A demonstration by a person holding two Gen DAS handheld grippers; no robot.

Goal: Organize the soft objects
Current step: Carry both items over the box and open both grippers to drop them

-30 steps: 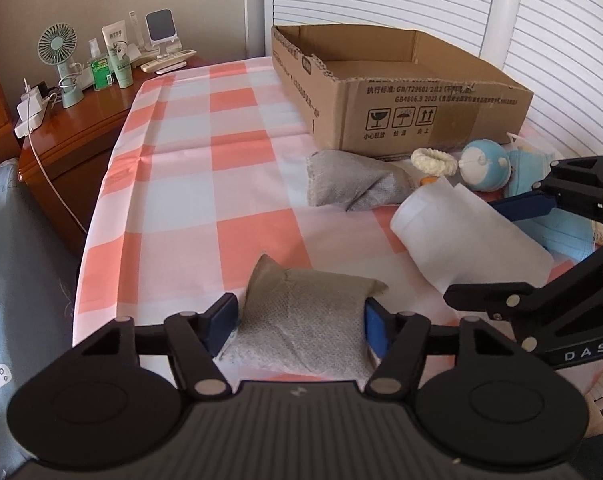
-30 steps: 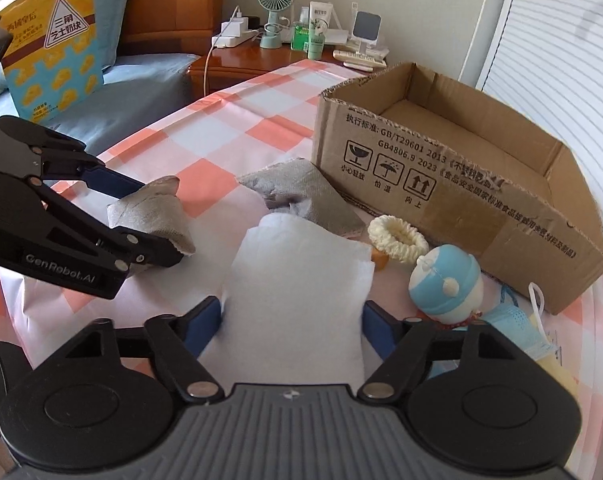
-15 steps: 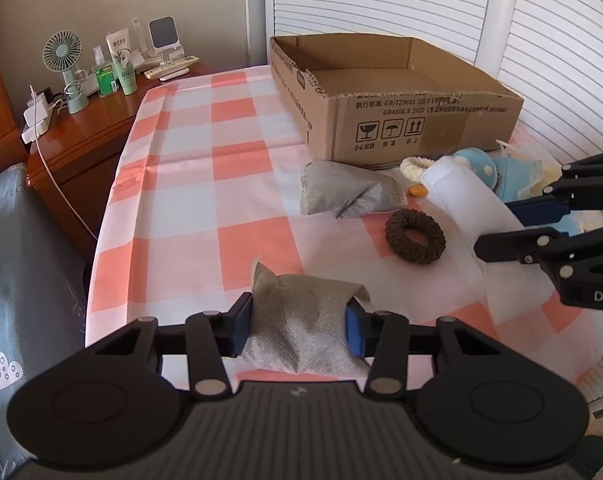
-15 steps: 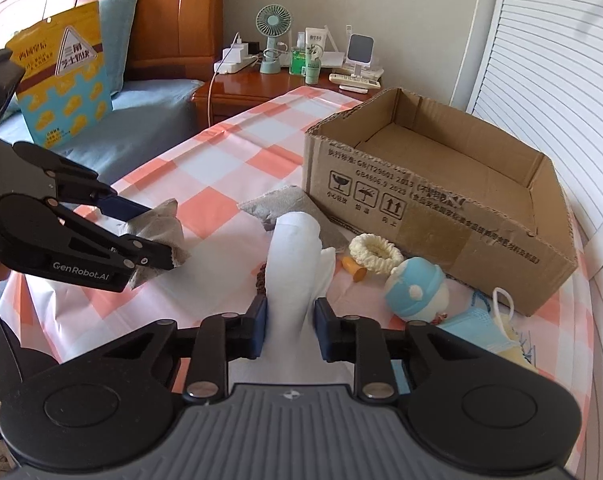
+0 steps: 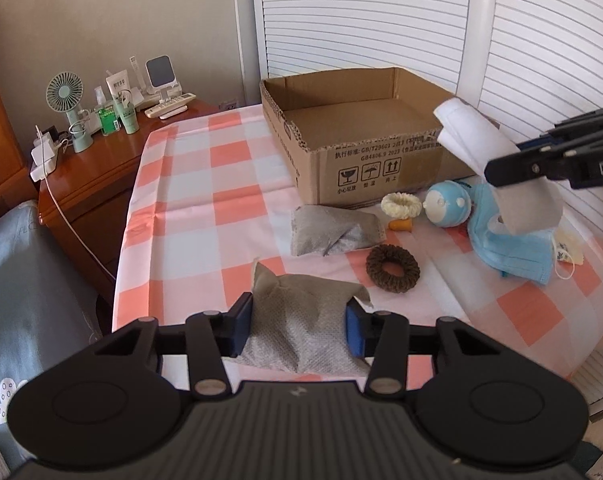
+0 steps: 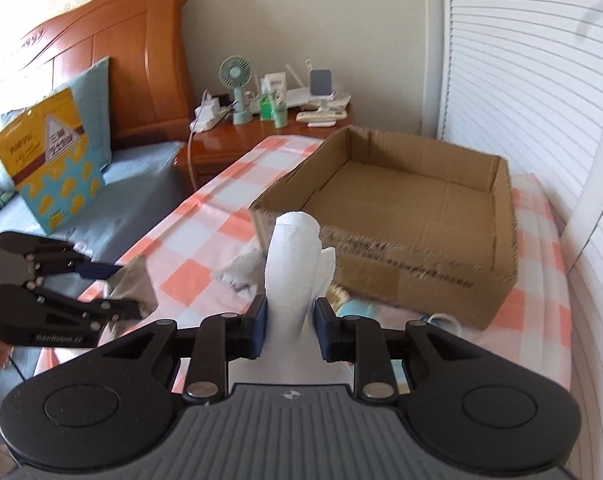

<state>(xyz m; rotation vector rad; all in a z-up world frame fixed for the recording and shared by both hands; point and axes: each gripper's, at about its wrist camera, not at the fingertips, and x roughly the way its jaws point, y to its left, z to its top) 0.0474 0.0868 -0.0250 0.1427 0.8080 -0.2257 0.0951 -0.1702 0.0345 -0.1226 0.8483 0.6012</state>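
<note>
My right gripper (image 6: 289,330) is clamped on a white cloth (image 6: 295,264) that blocks most of what's on the table (image 6: 237,216) behind it, and the box (image 6: 421,216) lettering there is too blurred to read; my left gripper (image 5: 299,330) grips 1 grey pouch (image 5: 301,320) over the table's near edge, its lower end cut off by the gripper body. I count 2 grey pouches incl. pouch no. 2 (image 5: 333,230), 2 scrunchies, brown (image 5: 392,269) and cream (image 5: 401,205), 1 blue toy (image 5: 447,204), 1 mask (image 5: 509,252) part-hidden by the cloth, all near the box's front wall. Small orange bit (image 5: 400,224) by the cream one, can't tell what it is.
</note>
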